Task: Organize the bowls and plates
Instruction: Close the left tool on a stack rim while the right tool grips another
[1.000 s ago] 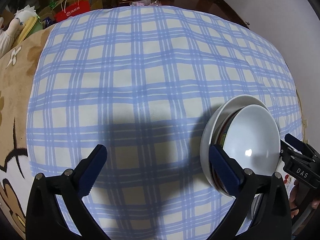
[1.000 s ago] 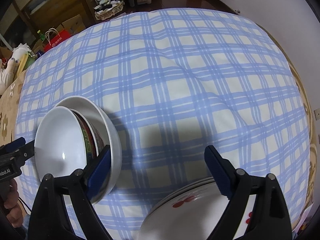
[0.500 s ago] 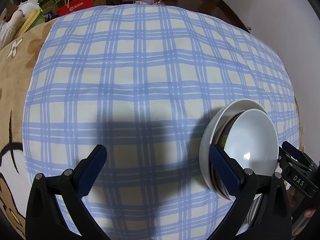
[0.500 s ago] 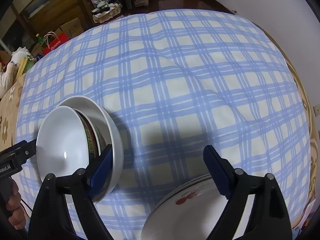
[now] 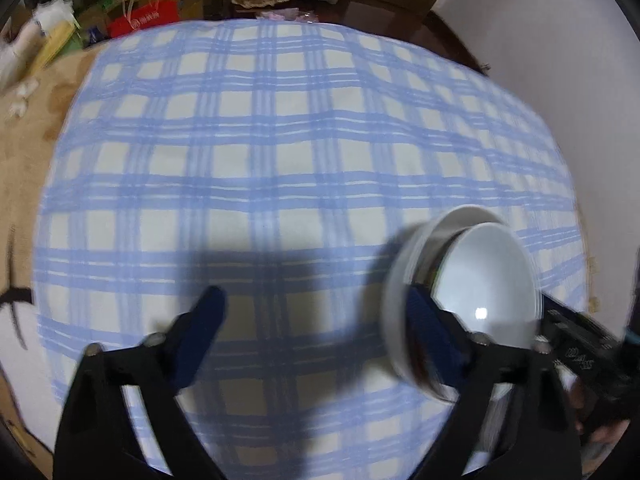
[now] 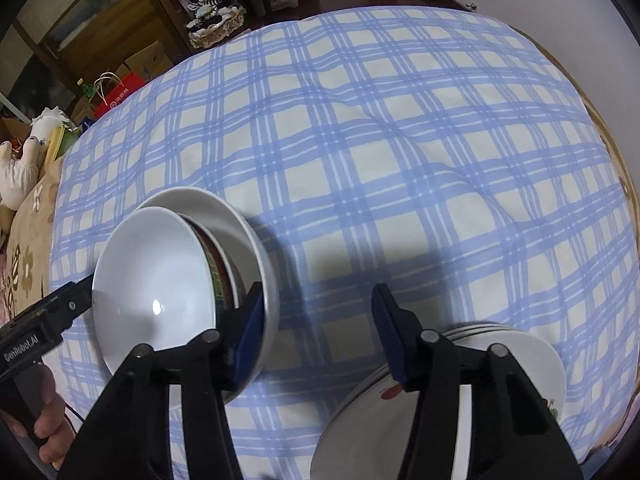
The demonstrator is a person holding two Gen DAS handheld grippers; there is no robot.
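Over the near edge of the checked cloth, we are narrowing both sets of jaws, which stood much wider a second ago. Our left gripper is closing with only cloth showing between its blue pads; its right pad sits in front of the stack of bowls, and we cannot tell if it touches. Our right gripper is closing faster, also over bare cloth, its left pad overlapping the rim of the same bowls and its right pad above the stack of plates. Neither hand has shifted, though the left view is now smeared with blur.

The bowls are smooth, glossy white, nested and tilted, with a red and green patterned one between two plain ones, near the cloth's near edge. The plates are flat, white, with small red marks, at the near right corner. The cloth is soft, blue and cream, gently creased.
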